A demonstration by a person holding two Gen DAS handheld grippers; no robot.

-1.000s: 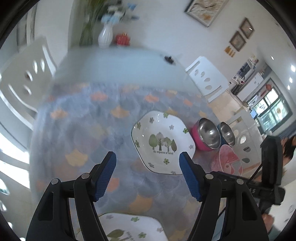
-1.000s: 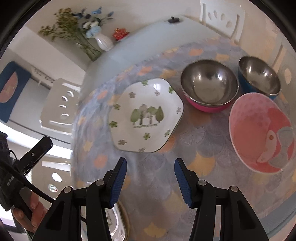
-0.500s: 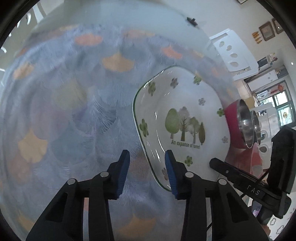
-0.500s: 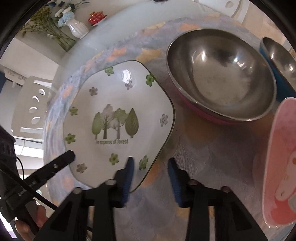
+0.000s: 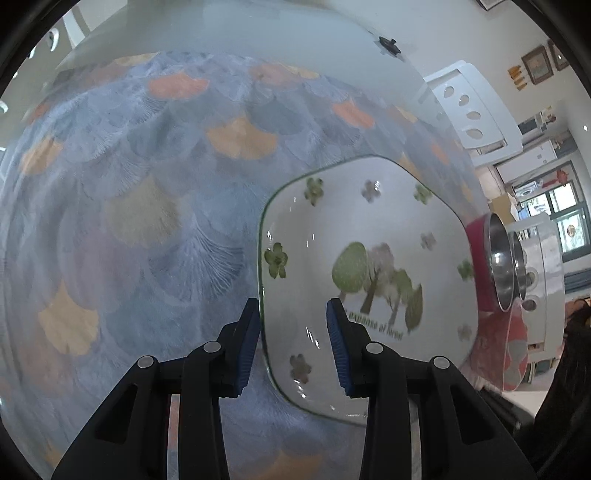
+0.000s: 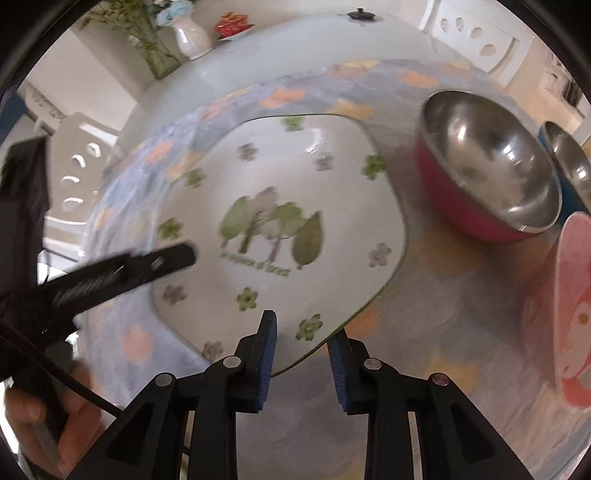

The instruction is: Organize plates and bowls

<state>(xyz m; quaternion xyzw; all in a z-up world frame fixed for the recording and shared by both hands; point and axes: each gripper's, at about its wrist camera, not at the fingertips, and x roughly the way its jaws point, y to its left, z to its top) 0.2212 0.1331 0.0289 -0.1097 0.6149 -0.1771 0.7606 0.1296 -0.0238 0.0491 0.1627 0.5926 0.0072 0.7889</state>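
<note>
Left claw [image 5: 293,341] and right claw [image 6: 302,354] low, level, each parted astride the tree-print plate [image 6: 280,229] rim.

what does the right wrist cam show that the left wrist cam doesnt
Only the right wrist view: the white vase with flowers, the red item beside it, and the left gripper reaching in.

Only the left wrist view: wall frames and a window.

Both: the tree-print plate with each gripper straddling its rim, the red steel bowl, the blue bowl, the pink plate, and the patterned tablecloth.

The white plate [image 5: 369,266] reads "expanse of forest" under its printed trees.
</note>
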